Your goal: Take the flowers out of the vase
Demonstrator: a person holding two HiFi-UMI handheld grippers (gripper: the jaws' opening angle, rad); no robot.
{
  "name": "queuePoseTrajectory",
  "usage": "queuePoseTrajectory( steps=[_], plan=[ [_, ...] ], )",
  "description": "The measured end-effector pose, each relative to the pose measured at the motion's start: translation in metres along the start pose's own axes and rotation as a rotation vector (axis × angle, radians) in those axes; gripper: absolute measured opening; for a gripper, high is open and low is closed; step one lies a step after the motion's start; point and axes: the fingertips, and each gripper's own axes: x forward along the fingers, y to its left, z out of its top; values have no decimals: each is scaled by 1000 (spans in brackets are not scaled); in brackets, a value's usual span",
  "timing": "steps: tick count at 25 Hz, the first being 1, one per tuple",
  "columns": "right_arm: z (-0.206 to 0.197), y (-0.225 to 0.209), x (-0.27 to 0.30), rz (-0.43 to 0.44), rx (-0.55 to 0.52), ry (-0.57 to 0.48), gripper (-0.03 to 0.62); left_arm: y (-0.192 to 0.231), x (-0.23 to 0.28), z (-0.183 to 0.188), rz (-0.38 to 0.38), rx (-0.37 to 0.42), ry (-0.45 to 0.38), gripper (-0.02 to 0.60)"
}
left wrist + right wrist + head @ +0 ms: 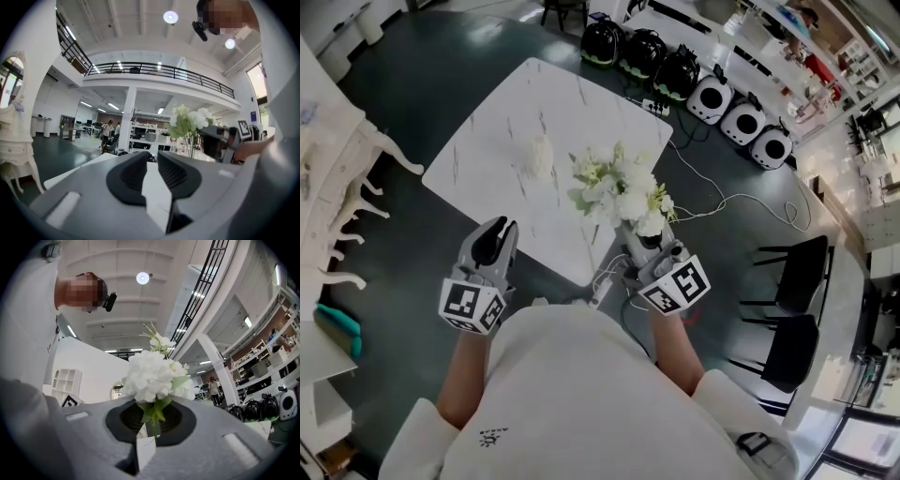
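The left forearm (461, 375) reaches straight ahead from the body toward 12 o'clock, bare below a white sleeve, and its hand carries the left gripper (492, 232) level at the near edge of the white table (478, 150), marker cube toward the person. Its jaws stand partly spread with a narrow gap, and nothing is between them; only the tabletop shows through. At 1 o'clock from that gripper a loose bloom (542, 155) lies on the table by itself. Further right stands the bouquet (614, 183), white heads with green leaves, its stems in a clear vase (190, 145) near the table's right corner; the head view hides the vase under the blooms. The right forearm (677, 354) angles in toward 11 o'clock, and the right gripper (642, 239) tilts slightly upward just at 5 o'clock of the bouquet, close against it. Its jaws are pressed together on the green stem of a white flower (152, 376), whose head rises just above the pads. I cannot tell whether that stem is clear of the vase.
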Motion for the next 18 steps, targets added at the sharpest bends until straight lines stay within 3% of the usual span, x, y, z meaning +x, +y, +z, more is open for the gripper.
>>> queuePoseTrajectory(
  steps=[18],
  plan=[
    [-7,-6,-7,-50,-1,29,28,16,5,-6,-22,-5,9,-9]
  ],
)
